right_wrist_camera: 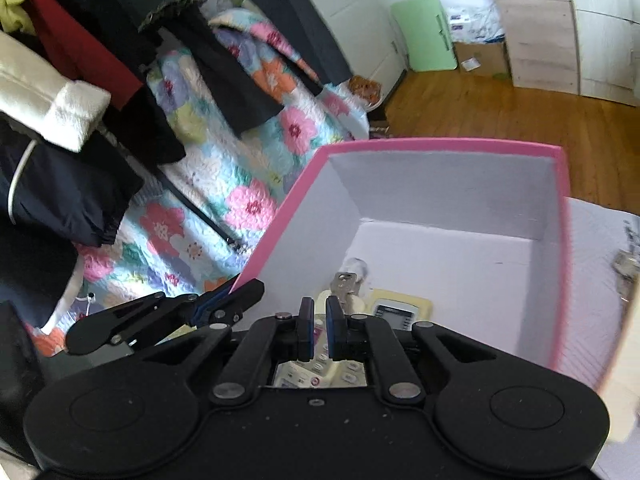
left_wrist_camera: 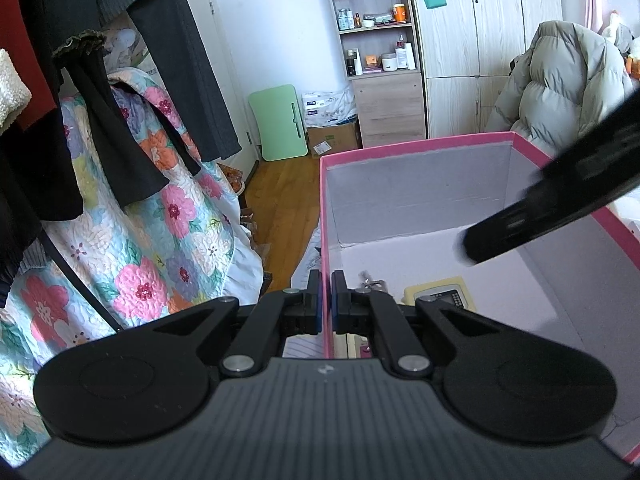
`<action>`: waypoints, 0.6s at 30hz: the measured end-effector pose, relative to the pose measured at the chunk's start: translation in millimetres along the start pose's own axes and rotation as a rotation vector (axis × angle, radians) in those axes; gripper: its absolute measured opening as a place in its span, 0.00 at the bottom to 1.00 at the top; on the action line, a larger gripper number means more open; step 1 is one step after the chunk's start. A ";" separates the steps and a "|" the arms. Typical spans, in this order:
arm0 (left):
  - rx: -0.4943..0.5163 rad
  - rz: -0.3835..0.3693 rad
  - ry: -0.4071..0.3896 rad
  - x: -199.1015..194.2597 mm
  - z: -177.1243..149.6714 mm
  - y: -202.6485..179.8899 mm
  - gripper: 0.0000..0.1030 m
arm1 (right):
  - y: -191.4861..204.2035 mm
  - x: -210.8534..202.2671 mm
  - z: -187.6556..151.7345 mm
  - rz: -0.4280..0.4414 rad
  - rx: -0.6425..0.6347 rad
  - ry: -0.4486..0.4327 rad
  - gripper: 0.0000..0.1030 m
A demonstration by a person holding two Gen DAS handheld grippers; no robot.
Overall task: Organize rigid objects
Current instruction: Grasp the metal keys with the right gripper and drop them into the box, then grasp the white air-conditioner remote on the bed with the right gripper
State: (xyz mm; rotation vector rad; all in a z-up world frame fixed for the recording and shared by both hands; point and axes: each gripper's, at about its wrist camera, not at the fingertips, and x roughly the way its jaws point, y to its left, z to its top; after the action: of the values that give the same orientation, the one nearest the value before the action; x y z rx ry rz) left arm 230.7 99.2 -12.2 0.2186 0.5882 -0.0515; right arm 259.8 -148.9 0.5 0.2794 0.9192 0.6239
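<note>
Bedroom setting: hung dark clothes [left_wrist_camera: 132, 80] and a floral quilt [left_wrist_camera: 160, 240] on the left, wood floor [right_wrist_camera: 500, 116] and a shelf unit [left_wrist_camera: 376, 28] behind, a grey puffer coat [left_wrist_camera: 560, 80] at far right.

Left gripper [left_wrist_camera: 326, 300]: its jaws are pinched tight on the left wall of the pink box [left_wrist_camera: 420, 148], one finger outside and one inside, steadying it. The right wrist view confirms this grip at the box's near left corner.

Box contents, seen low against the near wall: a key [right_wrist_camera: 345, 284], a cream device with a small screen [right_wrist_camera: 400, 308] to its right, and a white remote [right_wrist_camera: 320, 364] lying directly under the right gripper [right_wrist_camera: 316, 326]. The remote's full outline is hidden by the gripper body, so its long axis cannot be fixed; it appears to run roughly along the fingers.

Right gripper: reaches into the box from above, jaws narrow with a slim gap and nothing pressed between the pads. The remote sits just below and behind the fingertips, apparently already deposited.

Judgement: the coming move turns on clearance upward and to the right; the right wall of the box and the left gripper's hold are the only obstacles. More metal items [right_wrist_camera: 624, 264] lie outside the box on the right, nearer the right hand
</note>
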 end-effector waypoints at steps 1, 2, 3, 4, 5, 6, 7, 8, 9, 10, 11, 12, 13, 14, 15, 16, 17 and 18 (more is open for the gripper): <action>0.000 0.000 0.000 -0.3 -0.1 -0.3 0.03 | -2.8 -10.6 -3.2 -0.005 0.004 -0.019 0.11; -0.001 -0.001 0.000 0.0 -0.1 -0.4 0.03 | -5.9 -22.7 -7.2 -0.015 0.009 -0.041 0.11; 0.000 0.000 0.000 0.0 0.0 -0.4 0.03 | -8.4 -34.9 -11.3 -0.027 0.009 -0.060 0.11; 0.000 0.001 0.000 0.1 -0.3 -0.8 0.03 | -11.0 -46.3 -15.8 -0.040 0.011 -0.077 0.11; 0.001 0.001 0.000 0.1 -0.4 -0.8 0.04 | -14.0 -57.3 -20.1 -0.053 0.013 -0.094 0.11; 0.004 0.002 0.000 0.3 -0.4 -1.2 0.04 | -17.2 -68.7 -25.0 -0.067 0.012 -0.107 0.12; 0.006 0.004 0.000 -0.4 -1.4 -2.5 0.04 | -22.1 -81.7 -30.7 -0.083 0.018 -0.120 0.12; 0.007 0.005 0.000 -0.3 -1.6 -2.3 0.04 | -26.8 -92.0 -35.3 -0.095 0.025 -0.127 0.12; 0.007 0.005 0.000 -0.4 -1.7 -2.4 0.04 | -33.4 -104.0 -40.8 -0.112 0.037 -0.133 0.14; 0.006 0.005 0.000 -0.4 -1.7 -2.3 0.04 | -40.1 -114.3 -46.5 -0.131 0.053 -0.137 0.16; 0.005 0.006 -0.001 -0.5 -1.6 -1.9 0.04 | -47.3 -124.2 -51.9 -0.151 0.067 -0.141 0.17; 0.005 0.005 -0.001 -0.5 -1.6 -1.9 0.04 | -53.9 -132.7 -57.3 -0.174 0.080 -0.147 0.19; 0.005 0.006 0.000 -0.5 -1.7 -2.0 0.04 | -62.8 -143.5 -64.5 -0.207 0.098 -0.155 0.21; 0.005 0.007 0.000 -0.5 -1.7 -1.8 0.04 | -70.8 -151.5 -71.1 -0.237 0.112 -0.159 0.22; 0.006 0.008 -0.001 -0.8 -1.9 -1.6 0.04 | -80.1 -158.9 -78.6 -0.267 0.129 -0.160 0.26; 0.008 0.008 -0.001 -0.8 -2.0 -1.8 0.04 | -87.6 -163.3 -85.1 -0.293 0.146 -0.158 0.28; 0.007 0.008 -0.001 -0.8 -1.9 -1.6 0.04 | -96.5 -168.0 -92.7 -0.320 0.165 -0.154 0.28; 0.009 0.009 -0.001 -1.7 -2.0 -2.2 0.04 | -103.8 -171.0 -100.5 -0.345 0.180 -0.147 0.29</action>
State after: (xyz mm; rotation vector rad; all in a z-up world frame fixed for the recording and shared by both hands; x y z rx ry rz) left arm 227.9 97.5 -13.2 0.2296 0.5859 -0.0457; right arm 141.5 -339.0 3.5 0.3141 0.8573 0.2003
